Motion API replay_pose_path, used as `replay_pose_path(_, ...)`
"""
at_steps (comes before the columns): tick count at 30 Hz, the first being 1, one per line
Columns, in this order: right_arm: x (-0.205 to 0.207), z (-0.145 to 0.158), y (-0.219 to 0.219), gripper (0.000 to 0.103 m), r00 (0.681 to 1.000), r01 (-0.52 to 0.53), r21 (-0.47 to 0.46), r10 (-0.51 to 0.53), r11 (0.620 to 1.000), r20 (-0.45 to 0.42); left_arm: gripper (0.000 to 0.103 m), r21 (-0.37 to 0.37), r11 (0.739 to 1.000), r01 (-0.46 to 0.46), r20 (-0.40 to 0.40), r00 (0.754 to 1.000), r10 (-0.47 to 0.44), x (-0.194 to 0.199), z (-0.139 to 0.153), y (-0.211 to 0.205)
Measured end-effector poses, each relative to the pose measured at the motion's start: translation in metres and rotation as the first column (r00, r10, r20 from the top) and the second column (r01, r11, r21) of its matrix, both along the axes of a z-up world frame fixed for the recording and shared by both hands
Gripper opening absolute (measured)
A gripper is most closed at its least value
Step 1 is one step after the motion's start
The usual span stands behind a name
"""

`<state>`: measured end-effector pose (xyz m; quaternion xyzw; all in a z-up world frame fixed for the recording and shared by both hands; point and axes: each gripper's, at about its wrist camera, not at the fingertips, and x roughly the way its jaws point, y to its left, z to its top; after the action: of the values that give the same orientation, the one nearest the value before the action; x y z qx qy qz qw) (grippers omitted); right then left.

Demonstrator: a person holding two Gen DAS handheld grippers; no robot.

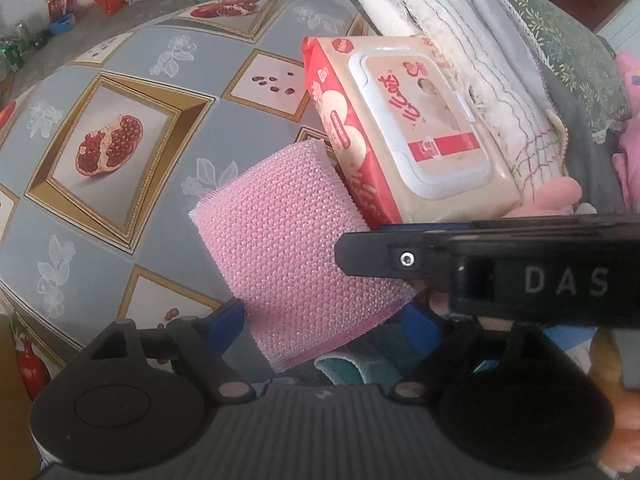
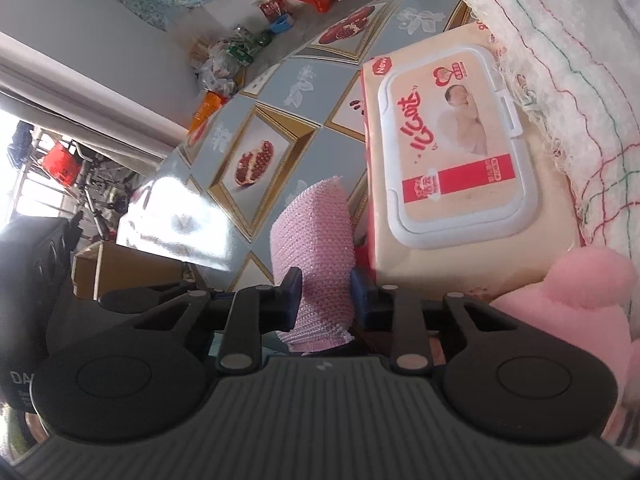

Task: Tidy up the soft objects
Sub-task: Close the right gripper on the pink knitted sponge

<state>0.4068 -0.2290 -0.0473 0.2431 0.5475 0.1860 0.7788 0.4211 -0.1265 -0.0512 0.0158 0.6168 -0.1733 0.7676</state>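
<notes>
A pink knitted scrub pad (image 1: 288, 240) stands just left of a pack of baby wipes (image 1: 404, 128) on the patterned tablecloth (image 1: 120, 140). My right gripper (image 2: 324, 300) is shut on the pink pad (image 2: 316, 248), its blue pads (image 2: 290, 300) pressing both faces. In the left wrist view the right gripper's black body (image 1: 500, 264) crosses at the right. My left gripper (image 1: 320, 320) lies around the pad's lower end with blue pads (image 1: 230, 320) beside it; whether it grips is unclear. The wipes pack (image 2: 452, 152) sits right of the pad.
A folded white towel with coloured stitching (image 1: 460, 40) and grey and green cloths (image 1: 560, 40) are stacked behind the wipes. A pink plush toy (image 2: 572, 300) sits at the right. Bags and bottles (image 2: 236, 52) lie on the floor beyond the table's edge.
</notes>
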Motion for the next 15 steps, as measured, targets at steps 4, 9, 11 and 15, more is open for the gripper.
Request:
replay_pose_path(4,-0.002,0.007,-0.002,0.022,1.0,0.001,0.037,-0.002,0.999,0.021,0.084,-0.036,0.999,-0.019,0.007,1.0,0.019,0.001,0.007,0.01)
replay_pose_path(9,-0.007,0.029,-0.002,0.019,0.998,0.004,0.08,-0.009,0.997,0.061,0.075,-0.097,0.995,-0.036,0.025,0.999,0.039,-0.001,0.026,0.02)
replay_pose_path(11,-0.011,0.039,0.001,0.015,0.998,-0.009,0.109,0.002,0.994,0.068,0.059,-0.125,0.992,-0.029,0.037,0.999,0.034,-0.006,0.037,0.022)
replay_pose_path(15,-0.023,0.06,0.014,0.015,0.992,-0.031,0.071,0.022,0.997,0.124,0.063,-0.127,0.992,-0.015,0.091,0.995,0.026,-0.019,0.057,0.02)
